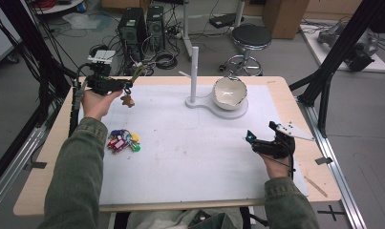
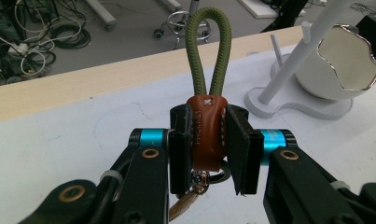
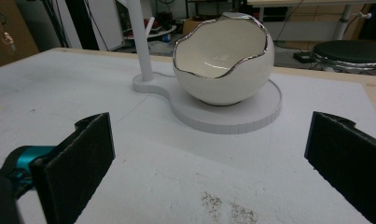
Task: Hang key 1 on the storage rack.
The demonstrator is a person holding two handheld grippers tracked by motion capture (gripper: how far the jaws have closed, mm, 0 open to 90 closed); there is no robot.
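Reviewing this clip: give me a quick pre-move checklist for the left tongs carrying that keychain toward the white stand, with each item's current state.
1. Left tongs shut on the keychain by its brown leather tab: ok.
2. Green cord loop standing free above the jaws: ok.
3. White stand's post upright beside the egg-shaped bowl: ok.
4. Right tongs open and holding nothing: ok.
5. Bunch of coloured keys lying apart from both tongs: ok.
6. Loop wide enough to slip over a peg: cannot tell.
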